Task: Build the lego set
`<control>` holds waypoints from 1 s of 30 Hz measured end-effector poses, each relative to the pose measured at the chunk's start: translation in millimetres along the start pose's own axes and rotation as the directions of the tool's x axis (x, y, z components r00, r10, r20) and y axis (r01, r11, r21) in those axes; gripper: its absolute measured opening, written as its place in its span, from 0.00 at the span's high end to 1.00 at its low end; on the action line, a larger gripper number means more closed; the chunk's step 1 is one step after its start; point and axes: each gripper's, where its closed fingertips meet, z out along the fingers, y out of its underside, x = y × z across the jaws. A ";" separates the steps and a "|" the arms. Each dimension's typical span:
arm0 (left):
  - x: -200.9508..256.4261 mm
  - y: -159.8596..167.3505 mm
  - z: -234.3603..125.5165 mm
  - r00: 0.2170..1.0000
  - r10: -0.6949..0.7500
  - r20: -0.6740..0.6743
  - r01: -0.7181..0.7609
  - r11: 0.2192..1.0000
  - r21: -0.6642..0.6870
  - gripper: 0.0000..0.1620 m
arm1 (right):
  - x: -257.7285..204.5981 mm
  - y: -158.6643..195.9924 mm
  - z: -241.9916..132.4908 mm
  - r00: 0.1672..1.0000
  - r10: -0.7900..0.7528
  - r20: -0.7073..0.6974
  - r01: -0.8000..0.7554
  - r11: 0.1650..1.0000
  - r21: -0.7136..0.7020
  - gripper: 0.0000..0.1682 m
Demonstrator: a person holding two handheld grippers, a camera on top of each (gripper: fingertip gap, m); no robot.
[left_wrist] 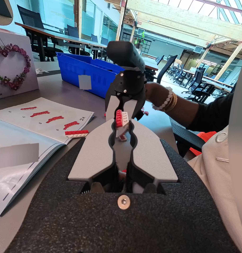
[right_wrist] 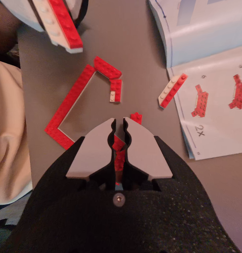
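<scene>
My left gripper (left_wrist: 122,121) is shut on a red-and-white plate assembly (left_wrist: 121,117) and holds it tilted above the table; the assembly also shows at the top left of the right wrist view (right_wrist: 65,27). My right gripper (right_wrist: 119,120) points down at the table with its jaws nearly closed and nothing between the tips. Below it lies a partial red frame of plates (right_wrist: 71,104). A small red piece (right_wrist: 136,117) lies by its right tip. A second red-and-white assembly (right_wrist: 172,91) lies beside the booklet, and shows in the left wrist view too (left_wrist: 76,133).
An open instruction booklet (left_wrist: 42,123) lies on the grey table (left_wrist: 62,90); it also shows in the right wrist view (right_wrist: 213,109). A blue bin (left_wrist: 87,73) and the set's box (left_wrist: 12,65) stand at the back. A braceleted arm (left_wrist: 165,101) reaches in from the right. Spacing between my two grippers at the tips: around 10 centimeters.
</scene>
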 end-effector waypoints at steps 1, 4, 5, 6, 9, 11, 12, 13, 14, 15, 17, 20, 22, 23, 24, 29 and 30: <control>-0.2 0.0 -0.1 1.000 0.001 0.001 -0.001 1.000 0.000 0.89 | 4.2 -1.4 -2.6 1.000 -0.009 -0.029 0.009 1.000 0.007 0.94; -0.5 -1.0 -0.8 1.000 -0.001 0.002 0.001 1.000 0.005 0.90 | 29.0 6.8 -8.5 0.990 -0.001 -0.141 -0.003 1.000 -0.027 0.95; -0.5 -1.3 -1.0 1.000 -0.001 0.002 0.001 1.000 0.007 0.90 | 34.6 10.8 -8.0 0.987 0.004 -0.162 -0.011 0.999 -0.045 0.95; -0.8 -1.6 -1.2 1.000 -0.001 0.003 0.001 1.000 0.008 0.90 | 33.7 12.9 -5.2 0.989 0.004 -0.148 -0.012 0.998 -0.054 0.94; -1.6 -1.6 -1.4 1.000 0.000 0.008 0.000 1.000 0.008 0.89 | 12.8 8.3 2.2 0.999 0.010 -0.040 -0.011 1.000 -0.030 0.95; -2.2 -1.5 -1.5 1.000 -0.001 0.010 0.001 1.000 0.008 0.89 | -3.0 3.2 5.9 1.000 -0.001 0.011 0.002 1.000 -0.018 0.94; -2.1 -1.6 -1.6 1.000 -0.002 0.009 0.002 1.000 0.009 0.90 | -7.6 -1.6 5.5 1.000 -0.020 0.015 0.020 1.000 0.006 0.94; -2.1 -1.8 -1.7 1.000 -0.002 0.009 0.002 1.000 0.010 0.90 | -8.2 -6.2 2.9 0.999 -0.034 0.003 0.034 0.999 0.032 0.94; -2.2 -2.0 -2.0 1.000 -0.002 0.011 0.002 1.000 0.011 0.89 | -4.9 -9.0 -0.8 0.999 -0.040 -0.019 0.041 0.998 0.050 0.94; -2.4 -2.1 -2.2 1.000 -0.002 0.012 0.002 1.000 0.012 0.89 | 0.3 -9.1 -4.4 0.998 -0.051 -0.042 0.053 0.997 0.052 0.94; -2.3 -2.5 -2.3 1.000 -0.003 0.012 0.003 1.000 0.014 0.89 | 7.9 -4.5 -8.2 0.989 -0.134 -0.070 0.135 0.991 0.019 0.94; -2.5 -1.7 -1.9 1.000 0.001 0.015 -0.001 1.000 0.009 0.89 | 11.1 3.0 -6.3 0.922 -0.382 -0.063 0.377 0.923 -0.078 0.85; -2.4 -1.1 -1.7 1.000 0.002 0.015 -0.002 1.000 0.006 0.89 | 13.2 1.8 -4.8 0.863 -0.505 -0.030 0.498 0.858 -0.126 0.85; -2.5 -1.1 -1.9 1.000 0.003 0.015 -0.003 1.000 0.006 0.89 | 13.2 -0.1 -4.1 0.843 -0.538 0.002 0.533 0.834 -0.143 0.85; -2.5 -1.5 -2.0 1.000 0.003 0.015 -0.003 1.000 0.008 0.89 | 12.6 -2.5 -3.7 0.824 -0.566 0.042 0.565 0.810 -0.156 0.85; -5.3 -23.3 -13.8 1.000 -0.001 0.026 -0.002 0.991 0.135 0.89 | 7.4 -3.2 -1.0 0.648 -0.712 0.270 0.761 0.617 -0.200 0.85; -7.0 -27.7 -18.2 0.999 -0.012 0.030 0.008 0.988 0.152 0.90 | 8.5 0.6 -0.3 0.614 -0.726 0.311 0.789 0.574 -0.219 0.84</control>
